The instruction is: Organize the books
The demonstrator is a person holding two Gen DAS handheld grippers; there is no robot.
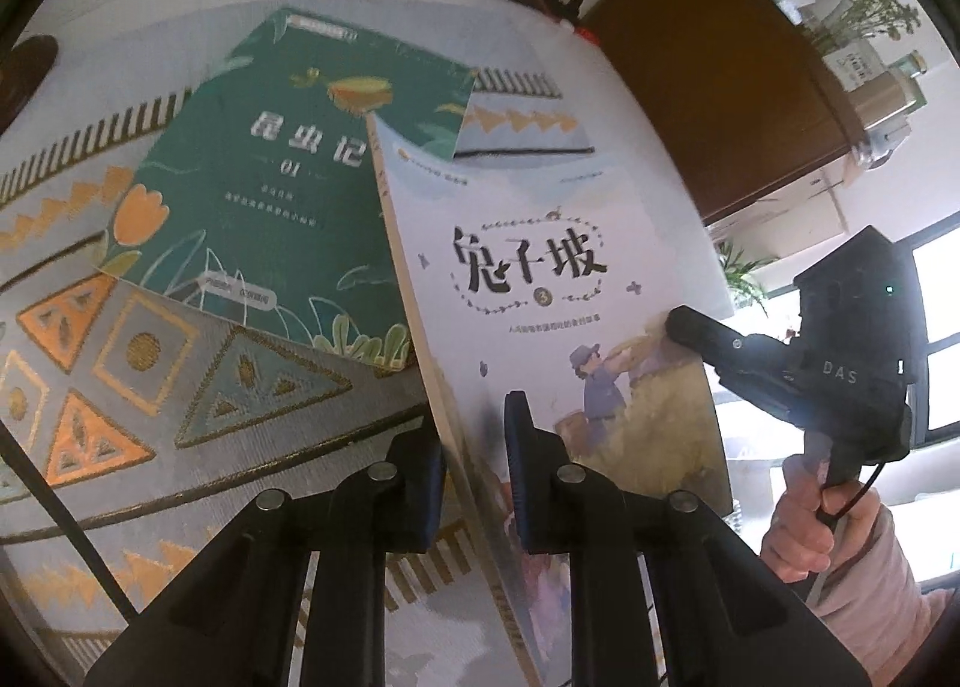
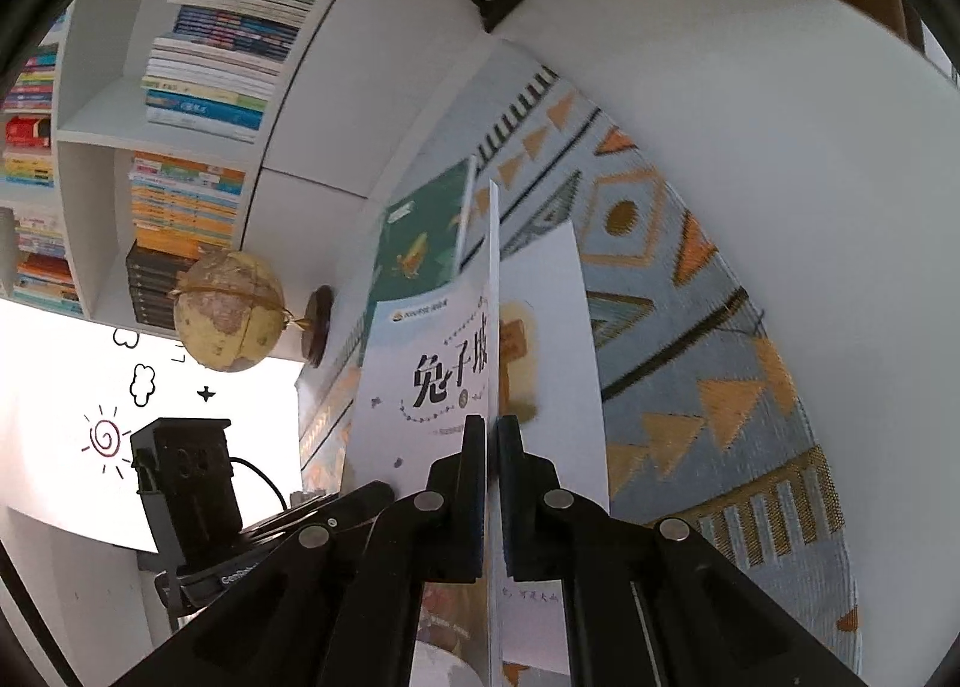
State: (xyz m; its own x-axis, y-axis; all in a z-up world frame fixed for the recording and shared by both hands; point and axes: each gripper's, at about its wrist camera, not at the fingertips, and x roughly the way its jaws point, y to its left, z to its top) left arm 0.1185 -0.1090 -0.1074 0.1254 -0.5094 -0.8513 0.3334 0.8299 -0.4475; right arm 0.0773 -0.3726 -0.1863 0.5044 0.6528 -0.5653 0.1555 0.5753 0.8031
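White table [image 1: 612, 105] under everything, with a pale blue woven runner with orange triangle pattern [image 1: 198, 363] spread across it. White bookshelf packed with stacked books [image 2: 198, 87] off to the left of the right gripper, well beyond its tips. Pale blue-white paperback with black title characters and a farm illustration [image 1: 540, 291] is tilted up off the runner, held between both grippers. Left gripper [image 1: 474, 447] is clamped on the paperback's spine edge, near the lower corner, pads pressed either side. Right gripper [image 2: 492, 477] is clenched on the paperback's front cover alone, the opposite edge; a white inner page [image 2: 558, 327] fans away just right of its fingers. Dark green paperback with orange flowers [image 1: 270, 195] lies flat on the runner ahead-left of the left gripper, partly under the pale one. Cream globe on a dark wooden base [image 2: 231, 309] stands left of the right gripper. A hand in a pink sleeve [image 1: 822, 519] holds the right gripper's handle.
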